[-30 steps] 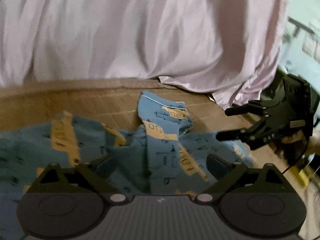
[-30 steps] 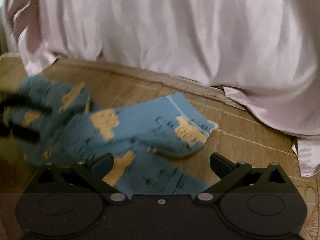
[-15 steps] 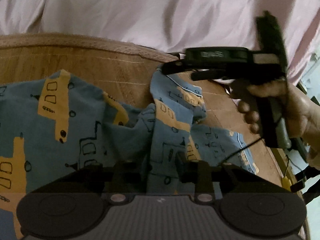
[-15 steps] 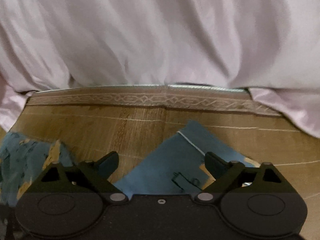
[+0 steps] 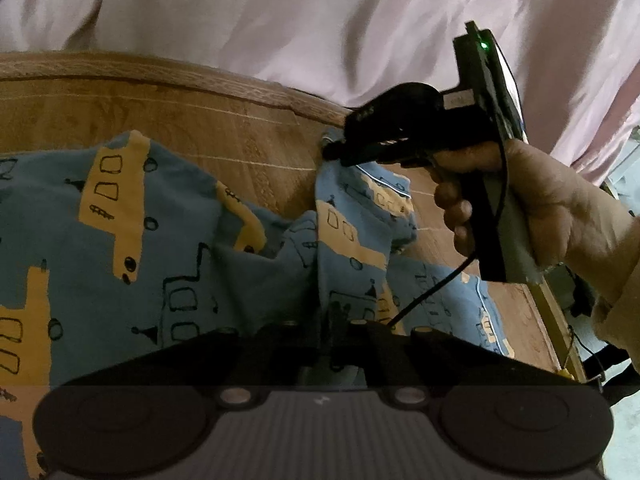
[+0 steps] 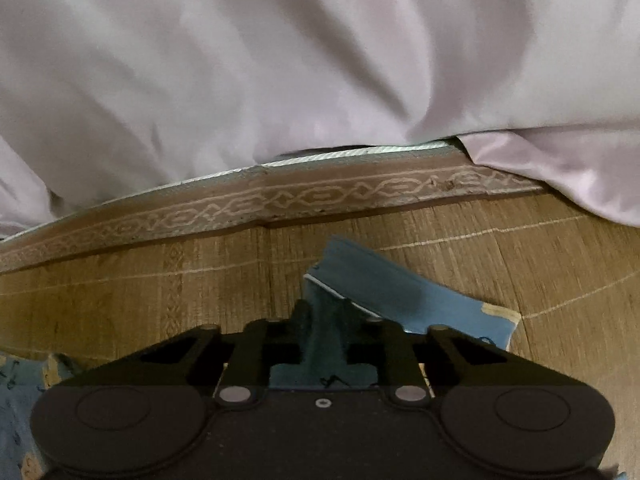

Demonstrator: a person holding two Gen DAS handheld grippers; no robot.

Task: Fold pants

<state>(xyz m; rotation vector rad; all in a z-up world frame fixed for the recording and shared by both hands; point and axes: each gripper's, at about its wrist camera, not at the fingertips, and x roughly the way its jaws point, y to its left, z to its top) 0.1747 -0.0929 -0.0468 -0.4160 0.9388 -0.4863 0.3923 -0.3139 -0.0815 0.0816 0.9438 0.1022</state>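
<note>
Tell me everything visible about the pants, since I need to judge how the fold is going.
The pants are soft blue knit fabric printed with orange vehicles and black line drawings, with pale piping at a hem. They lie crumpled and bunched on a woven mat. The left gripper has its jaws shut on a central ridge of cloth; the right gripper pinches a hem corner. Full shape is not visible.

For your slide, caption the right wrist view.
Right gripper shut on the blue pants cuff, over a woven mat.
</note>
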